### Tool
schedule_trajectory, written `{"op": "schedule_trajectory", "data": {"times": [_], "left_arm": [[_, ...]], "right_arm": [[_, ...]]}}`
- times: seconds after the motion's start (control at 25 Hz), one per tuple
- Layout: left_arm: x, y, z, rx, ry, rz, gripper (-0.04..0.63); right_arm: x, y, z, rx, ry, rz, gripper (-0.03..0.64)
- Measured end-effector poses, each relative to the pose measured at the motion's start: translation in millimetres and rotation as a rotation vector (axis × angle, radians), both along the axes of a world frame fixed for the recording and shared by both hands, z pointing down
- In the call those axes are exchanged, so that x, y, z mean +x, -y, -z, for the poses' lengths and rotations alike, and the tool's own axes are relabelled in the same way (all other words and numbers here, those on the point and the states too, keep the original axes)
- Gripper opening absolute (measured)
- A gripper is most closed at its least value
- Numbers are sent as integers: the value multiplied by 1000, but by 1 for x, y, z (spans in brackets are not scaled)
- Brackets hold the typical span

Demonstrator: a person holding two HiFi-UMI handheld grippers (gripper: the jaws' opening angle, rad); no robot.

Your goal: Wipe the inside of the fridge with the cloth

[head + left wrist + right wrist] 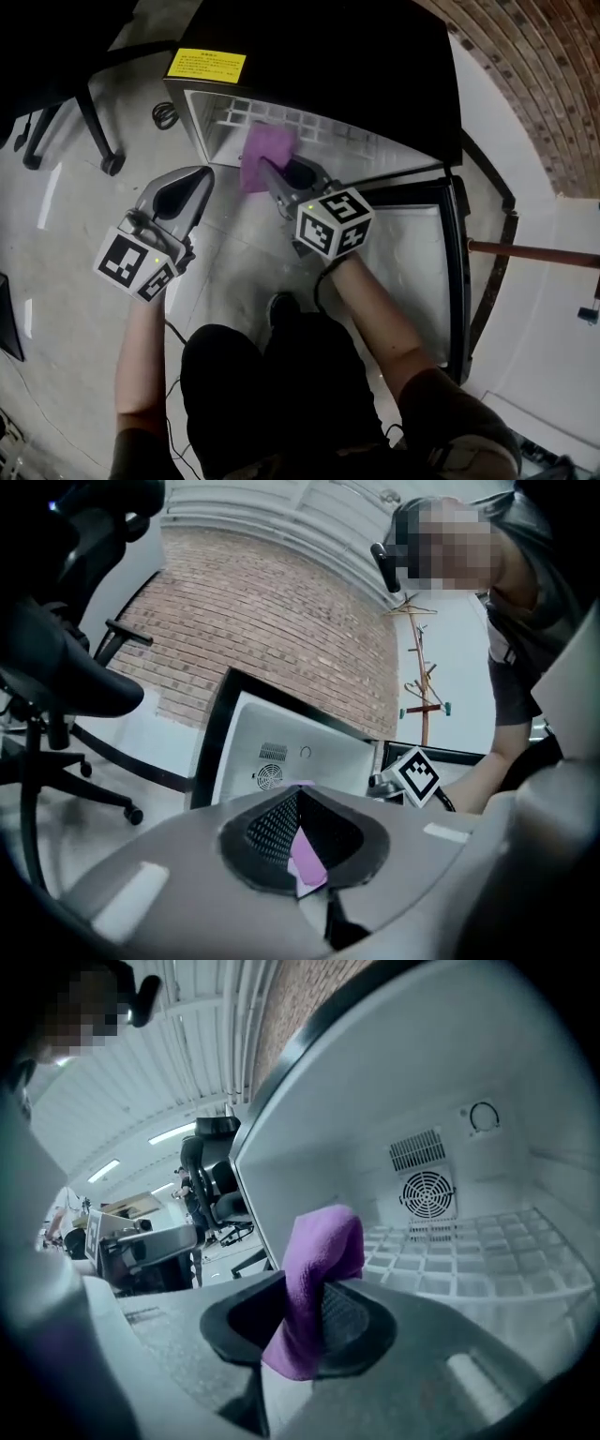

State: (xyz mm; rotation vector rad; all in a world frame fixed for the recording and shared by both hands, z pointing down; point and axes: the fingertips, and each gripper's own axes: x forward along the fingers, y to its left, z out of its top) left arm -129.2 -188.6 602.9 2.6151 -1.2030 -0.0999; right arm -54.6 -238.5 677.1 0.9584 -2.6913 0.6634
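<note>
A small fridge (319, 56) with a black top stands open below me, its white inside (356, 1101) fitted with a wire shelf (469, 1251) and a round fan vent (427, 1192). My right gripper (274, 178) is shut on a purple cloth (265, 155) at the fridge's mouth, near the left wall. In the right gripper view the cloth (319, 1269) stands up between the jaws. My left gripper (204, 176) is shut and holds nothing, just left of the opening on the floor side. The left gripper view shows the fridge (281, 742) and a sliver of cloth (306, 860) beyond its jaws.
The fridge door (422, 253) hangs open to the right. An office chair (66, 103) stands at the left on the grey floor. A brick wall (525, 84) runs behind, and a wooden pole (534, 251) crosses at the right. My knees are just below the grippers.
</note>
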Motion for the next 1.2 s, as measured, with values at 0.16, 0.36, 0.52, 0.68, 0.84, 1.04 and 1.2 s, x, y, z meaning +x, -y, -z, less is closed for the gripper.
{"op": "schedule_trajectory", "data": {"times": [0.16, 0.36, 0.52, 0.68, 0.84, 1.04, 1.2], "left_arm": [[-11, 15, -19, 49, 66, 42, 17], [-12, 28, -8, 101, 63, 82, 17], [-19, 38, 6, 108, 57, 116, 17], [-11, 41, 8, 111, 52, 93, 17], [-6, 39, 3, 134, 109, 90, 17], [-6, 32, -16, 106, 139, 80, 17], [-1, 31, -23, 113, 167, 66, 17]], "right_arm": [[-13, 24, 4, 68, 71, 2, 74], [-32, 46, 31, 158, 139, -6, 74], [-53, 62, 55, 222, 199, -18, 74], [-73, 81, 64, 258, 210, -19, 74], [-86, 95, 60, 304, 146, -22, 74], [-93, 110, 40, 294, 74, -53, 74], [-92, 117, 10, 253, -82, -43, 74]]}}
